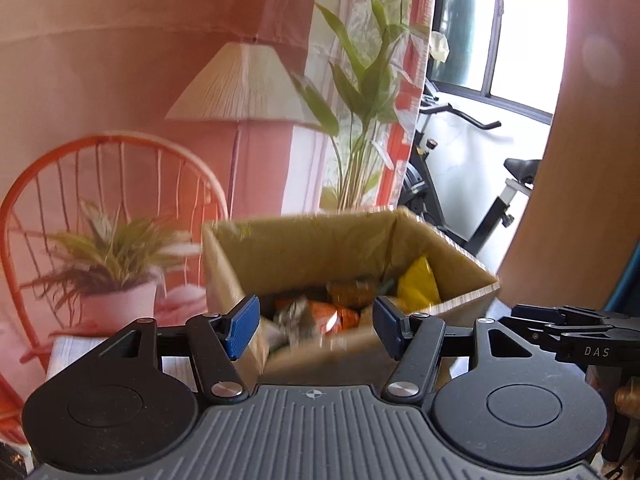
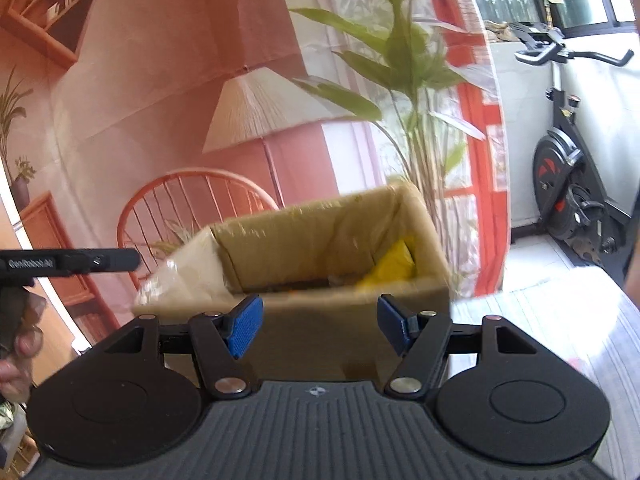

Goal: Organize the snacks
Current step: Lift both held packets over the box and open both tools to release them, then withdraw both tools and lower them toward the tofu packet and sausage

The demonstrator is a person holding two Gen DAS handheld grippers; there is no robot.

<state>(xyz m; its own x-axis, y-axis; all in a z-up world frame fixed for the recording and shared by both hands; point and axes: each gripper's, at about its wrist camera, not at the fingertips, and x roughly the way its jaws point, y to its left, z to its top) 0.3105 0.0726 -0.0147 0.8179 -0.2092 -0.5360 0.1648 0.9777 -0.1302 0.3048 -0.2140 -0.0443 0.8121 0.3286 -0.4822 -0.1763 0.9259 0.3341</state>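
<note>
Reading left to right from the cardboard box (image 1: pixel 304 256), the one landmark worth using: the left gripper (image 1: pixel 314 327) hangs just in front of it, blue pads (image 1: pixel 241 328) spread wide apart and nothing between them. Inside the box, low against its near wall, lie blurred snack packets (image 1: pixel 320 316) in orange and grey, too smeared for any brand to be read; to their right, against the box's right wall, stands a yellow bag (image 1: pixel 418 284). Right of the box, the other tool's side carries the letters "DAS"

From the right wrist view, the box (image 2: pixel 320 236) sits ahead, the yellow bag (image 2: pixel 390 266) tucked in its right corner. Left of the box, a black bar reads "GenRobot.AI". The right gripper (image 2: pixel 317 326) is before the box's near wall, pads (image 2: pixel 244 326) parted and empty. Far right of the box stands an exercise bike (image 2: pixel 568 184)
</note>
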